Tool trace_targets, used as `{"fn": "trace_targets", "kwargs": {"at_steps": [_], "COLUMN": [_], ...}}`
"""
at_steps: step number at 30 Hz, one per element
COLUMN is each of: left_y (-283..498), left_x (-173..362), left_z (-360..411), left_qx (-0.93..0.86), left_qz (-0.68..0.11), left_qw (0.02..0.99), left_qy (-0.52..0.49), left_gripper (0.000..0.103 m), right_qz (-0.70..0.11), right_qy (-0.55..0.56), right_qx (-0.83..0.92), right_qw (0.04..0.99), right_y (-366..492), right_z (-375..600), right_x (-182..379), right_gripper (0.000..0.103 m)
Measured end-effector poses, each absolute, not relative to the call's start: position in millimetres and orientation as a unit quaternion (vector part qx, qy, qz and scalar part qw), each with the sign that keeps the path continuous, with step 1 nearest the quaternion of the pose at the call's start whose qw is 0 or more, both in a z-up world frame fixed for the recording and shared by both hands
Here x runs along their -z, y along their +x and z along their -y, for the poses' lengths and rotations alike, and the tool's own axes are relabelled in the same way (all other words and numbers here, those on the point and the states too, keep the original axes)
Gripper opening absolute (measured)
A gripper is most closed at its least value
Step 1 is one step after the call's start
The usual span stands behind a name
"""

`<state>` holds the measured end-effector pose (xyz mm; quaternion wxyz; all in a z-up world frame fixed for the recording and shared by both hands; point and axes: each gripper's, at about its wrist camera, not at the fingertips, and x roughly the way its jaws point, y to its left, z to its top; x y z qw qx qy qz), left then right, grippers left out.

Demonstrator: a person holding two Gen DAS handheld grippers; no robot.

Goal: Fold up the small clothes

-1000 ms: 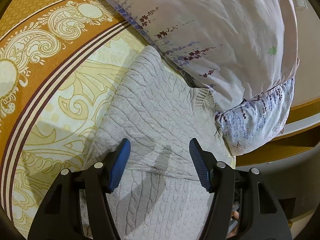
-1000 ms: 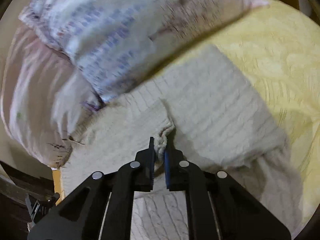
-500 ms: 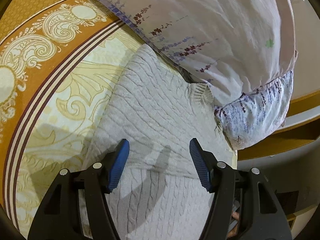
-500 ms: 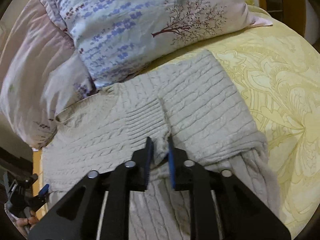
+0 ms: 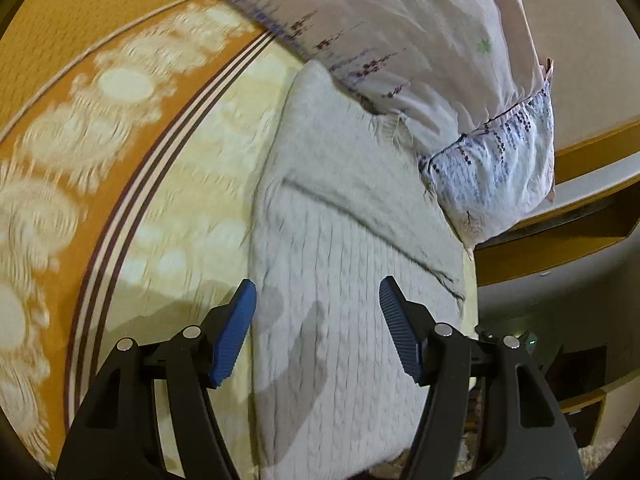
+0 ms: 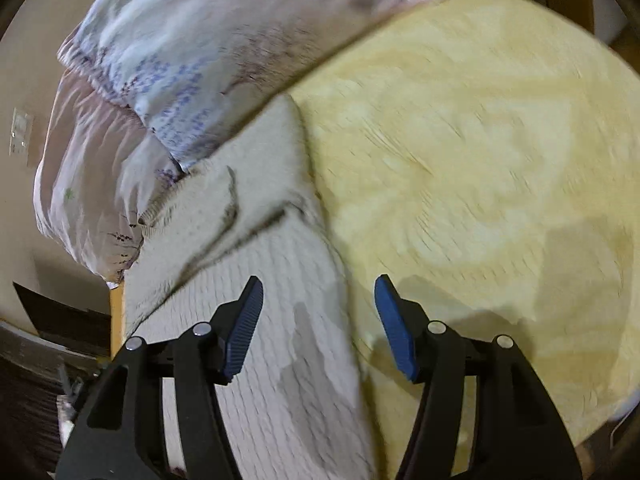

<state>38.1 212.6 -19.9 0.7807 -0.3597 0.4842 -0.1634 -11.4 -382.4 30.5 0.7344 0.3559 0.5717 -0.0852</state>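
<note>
A light grey cable-knit sweater (image 5: 340,240) lies on the bed, folded into a long narrow strip with its sides turned in; it also shows in the right wrist view (image 6: 260,280). My left gripper (image 5: 316,300) is open and empty, held above the sweater's lower part. My right gripper (image 6: 318,296) is open and empty above the sweater's right edge, where it meets the bedspread. Both views are motion-blurred.
The sweater lies on a yellow and orange patterned bedspread (image 5: 120,160), also seen in the right wrist view (image 6: 480,140). Floral pillows (image 5: 400,20) press against the sweater's far end, as the right wrist view (image 6: 200,40) shows too. A wooden bed frame (image 5: 580,240) runs along the right.
My right gripper has let go of the sweater fold and opened, then shifted right. The sweater's side now lies folded in. My left gripper has drawn back, still open.
</note>
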Motion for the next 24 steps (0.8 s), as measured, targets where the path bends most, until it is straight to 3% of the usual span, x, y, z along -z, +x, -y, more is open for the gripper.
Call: {"fn": "trace_targets", "kwargs": {"at_steps": [8,13,19,24], "left_y": [5.4,-17.8,-48.9,-69.8], "left_x": [35.5,39.2,41.6,41.6], "left_z": [-197.8,-189.6,-174.8,-166.5], "left_qx": [0.179,0.198,0.221,0.230], "left_qz": [-0.499,-0.505,-0.525,-0.534], "left_qw": [0.761,0.746,0.724,0.705], "left_qy": [-0.374,-0.386,-0.390,-0.406], "left_gripper": [0.064,0.063,0.056,0.046], "right_qz": [-0.595,-0.610,-0.632,-0.651], "right_qy": [0.391,0.420,0.436,0.441], "right_qx": [0.019,-0.038,-0.097,-0.130], "right_qw": [0.702,0.671,0.634,0.603], "right_y": [-36.3,-50.9,-79.4,-104.5], "right_z": [374.9,361.8,347.7,340.2], "right_x": [-20.1,-16.7,-21.4,-27.8], "right_gripper": [0.042,0.037,0.034,0.025]}}
